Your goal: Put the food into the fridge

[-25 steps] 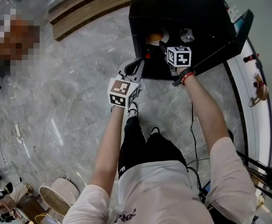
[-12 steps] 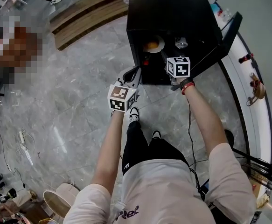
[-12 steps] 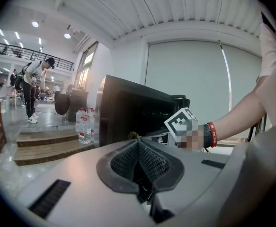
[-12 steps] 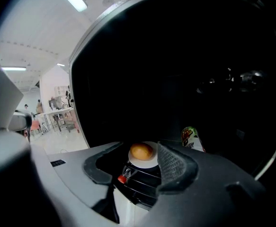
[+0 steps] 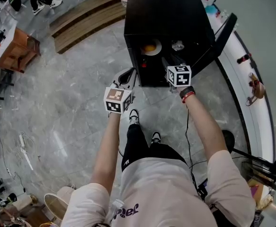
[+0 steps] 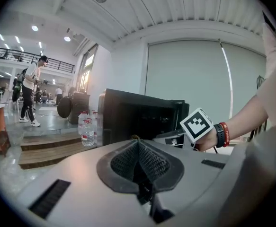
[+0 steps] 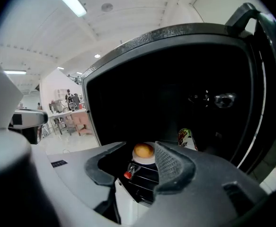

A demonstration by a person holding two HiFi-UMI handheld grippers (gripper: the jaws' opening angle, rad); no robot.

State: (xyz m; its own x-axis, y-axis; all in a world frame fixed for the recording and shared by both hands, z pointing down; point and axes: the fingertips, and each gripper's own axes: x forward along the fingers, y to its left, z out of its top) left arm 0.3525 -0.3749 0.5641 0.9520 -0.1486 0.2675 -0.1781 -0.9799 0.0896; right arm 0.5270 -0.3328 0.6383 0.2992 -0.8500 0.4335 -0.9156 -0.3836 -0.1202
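A black fridge (image 5: pixel 166 13) stands on the floor with its door (image 5: pixel 223 32) swung open to the right. On a shelf inside, a round yellow bun lies on a white plate (image 5: pixel 149 47), with a can (image 5: pixel 178 45) to its right. My right gripper (image 5: pixel 168 63) hangs just in front of the opening. Its jaws have just been closing and stand partly open with nothing between them. Through their gap the right gripper view shows the bun (image 7: pixel 144 151) and the can (image 7: pixel 187 138). My left gripper (image 5: pixel 127 77) is shut and empty, left of the fridge front.
Wooden steps (image 5: pixel 81 8) run along the fridge's far left, with water bottles (image 6: pixel 86 129) standing on them. A small red thing (image 7: pixel 127 175) sits at the front of the lower shelf. A white ledge (image 5: pixel 251 89) lies to the right. My shoes (image 5: pixel 134 116) stand below the grippers.
Both grippers have risen and drawn back a little from the fridge opening. The bun on its plate stays on the shelf.
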